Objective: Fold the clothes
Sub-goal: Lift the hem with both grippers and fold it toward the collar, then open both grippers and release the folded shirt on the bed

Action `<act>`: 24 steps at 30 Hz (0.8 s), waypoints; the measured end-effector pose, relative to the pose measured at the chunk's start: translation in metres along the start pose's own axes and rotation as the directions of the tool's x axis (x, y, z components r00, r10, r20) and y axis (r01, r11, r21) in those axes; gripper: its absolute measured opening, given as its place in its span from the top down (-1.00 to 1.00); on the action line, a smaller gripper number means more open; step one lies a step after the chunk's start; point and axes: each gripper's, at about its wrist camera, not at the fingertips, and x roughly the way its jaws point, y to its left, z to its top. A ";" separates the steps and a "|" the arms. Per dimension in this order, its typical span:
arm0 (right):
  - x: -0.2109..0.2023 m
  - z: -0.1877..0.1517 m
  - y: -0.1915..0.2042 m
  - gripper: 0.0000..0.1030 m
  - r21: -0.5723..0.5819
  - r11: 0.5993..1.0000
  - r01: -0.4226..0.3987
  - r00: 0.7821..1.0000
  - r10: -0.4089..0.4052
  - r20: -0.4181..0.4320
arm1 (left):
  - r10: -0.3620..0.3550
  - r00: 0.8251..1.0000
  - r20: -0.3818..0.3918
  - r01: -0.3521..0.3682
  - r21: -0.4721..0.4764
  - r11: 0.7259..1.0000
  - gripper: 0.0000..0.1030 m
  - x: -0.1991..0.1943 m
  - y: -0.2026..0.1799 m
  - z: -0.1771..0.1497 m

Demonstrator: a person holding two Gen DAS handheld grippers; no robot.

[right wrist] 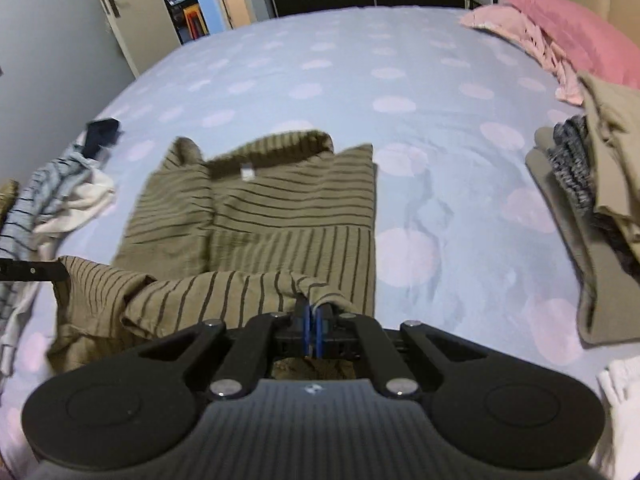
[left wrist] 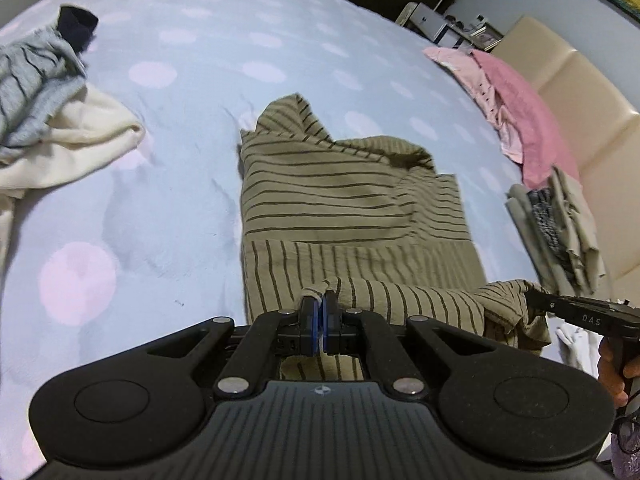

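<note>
Olive striped shirt, soft, light, limp and quick to sag, spread mid-bed with near hem lifted, pinched at each hem corner by left gripper and right gripper, both clamped tight on cloth.

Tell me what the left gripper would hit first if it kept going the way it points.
Probably the olive striped garment itself: the left gripper, shut on its near hem, aims down across the body spread on the bed. Depth is unclear.

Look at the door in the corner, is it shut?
No, the door stands open, and a lit room with orange stools shows beyond it.
</note>
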 end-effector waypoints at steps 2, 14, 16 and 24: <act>0.016 0.001 -0.003 0.94 0.002 1.000 0.013 1.000 -0.013 -0.021 | -0.004 1.000 -0.022 0.004 -0.017 1.000 0.99 0.013 0.006 0.002; -0.018 -0.019 0.001 0.24 -0.034 0.999 0.004 1.000 -0.003 0.026 | -0.028 0.999 0.017 0.028 0.022 0.999 0.32 -0.046 0.016 -0.046; -0.033 -0.030 0.002 0.22 -0.057 0.998 0.005 1.000 -0.004 0.023 | -0.037 0.999 0.002 0.037 0.045 0.998 0.32 -0.058 0.013 -0.066; -0.062 -0.094 -0.004 0.14 -0.117 0.993 0.022 0.998 -0.029 -0.051 | -0.004 0.997 -0.075 0.018 0.179 0.984 0.20 -0.067 -0.004 -0.137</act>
